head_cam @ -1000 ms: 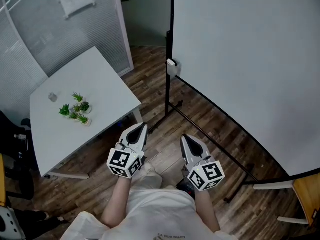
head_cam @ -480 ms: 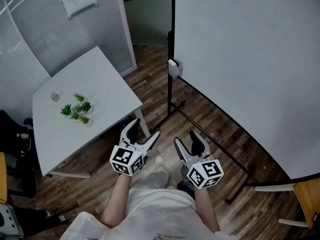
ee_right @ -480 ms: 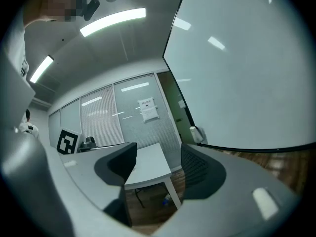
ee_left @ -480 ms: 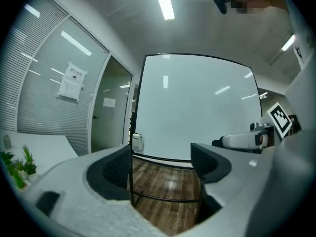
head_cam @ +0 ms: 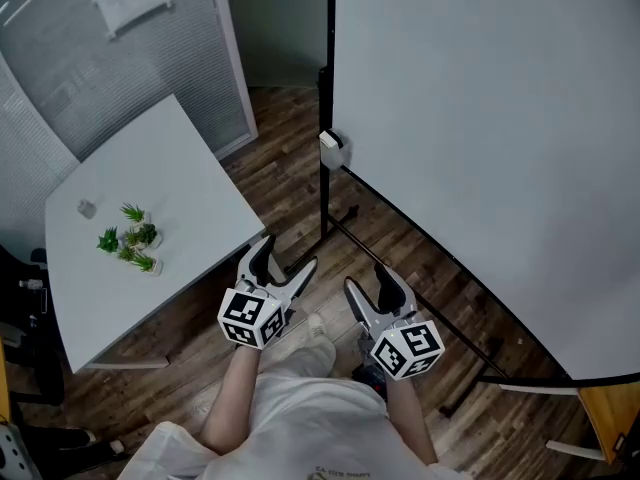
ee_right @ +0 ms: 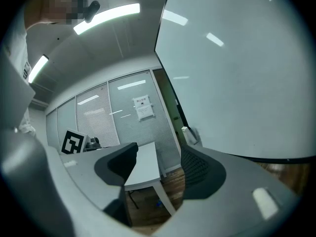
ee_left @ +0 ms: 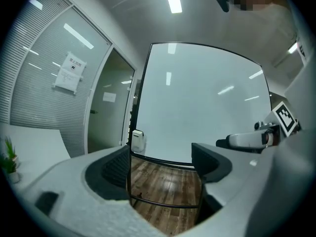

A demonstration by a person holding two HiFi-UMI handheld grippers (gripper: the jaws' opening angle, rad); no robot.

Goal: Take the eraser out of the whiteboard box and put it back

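Note:
A small white whiteboard box [head_cam: 330,151] hangs on the left post of the big whiteboard [head_cam: 480,118]; it also shows as the box [ee_left: 138,140] in the left gripper view and the box [ee_right: 190,135] in the right gripper view. I cannot make out the eraser in it. My left gripper [head_cam: 286,261] and right gripper [head_cam: 369,283] hover side by side over the wood floor, well short of the box. Both have just been opening their jaws, and nothing is between them. The left gripper [ee_left: 163,164] and the right gripper [ee_right: 159,167] frame only floor and furniture.
A white table [head_cam: 170,168] with small green plants [head_cam: 128,238] stands to the left, close to my left gripper. The whiteboard's black stand legs [head_cam: 340,223] run across the floor ahead. Glass partitions with blinds [head_cam: 120,58] close off the back left. An orange chair [head_cam: 612,418] sits at the lower right.
Both grippers went from shut to wide open. Both hands shifted a little forward and down, and the head view swung slightly, so the table and box now sit further left.

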